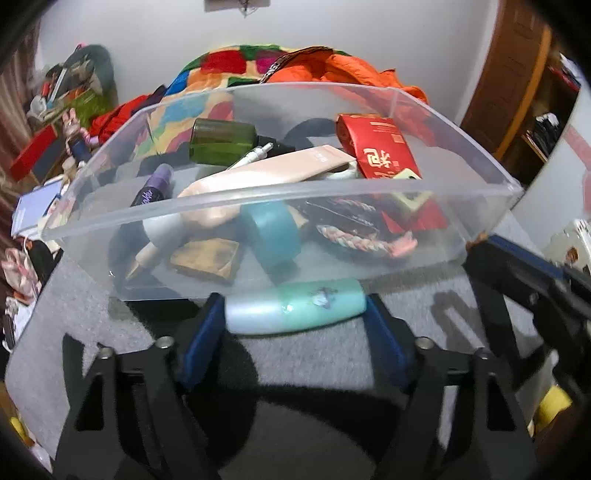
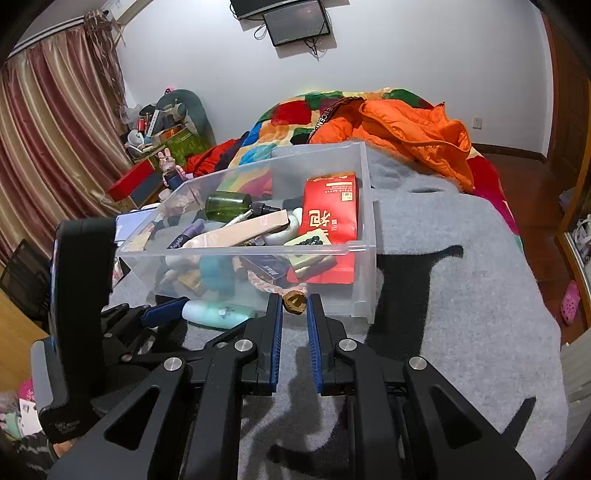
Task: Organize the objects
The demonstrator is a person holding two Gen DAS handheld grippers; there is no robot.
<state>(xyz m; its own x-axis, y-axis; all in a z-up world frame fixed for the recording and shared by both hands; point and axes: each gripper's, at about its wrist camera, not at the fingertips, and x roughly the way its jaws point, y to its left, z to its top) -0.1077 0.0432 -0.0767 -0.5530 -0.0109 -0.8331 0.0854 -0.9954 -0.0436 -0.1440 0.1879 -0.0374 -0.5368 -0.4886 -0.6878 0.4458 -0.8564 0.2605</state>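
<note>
A mint bottle (image 1: 295, 308) is pinched endwise by the left gripper (image 1: 295, 314), just before the clear bin (image 1: 280, 186). Only the right view shows a brown nut (image 2: 294, 301) clamped in the right gripper (image 2: 294, 306). A grey blanket (image 2: 461, 295) covers the bed.

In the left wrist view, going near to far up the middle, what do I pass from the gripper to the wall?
Left gripper → pale green bottle between its fingers → clear plastic bin near wall → teal tape roll → beige tube → patchwork quilt → white wall.
</note>
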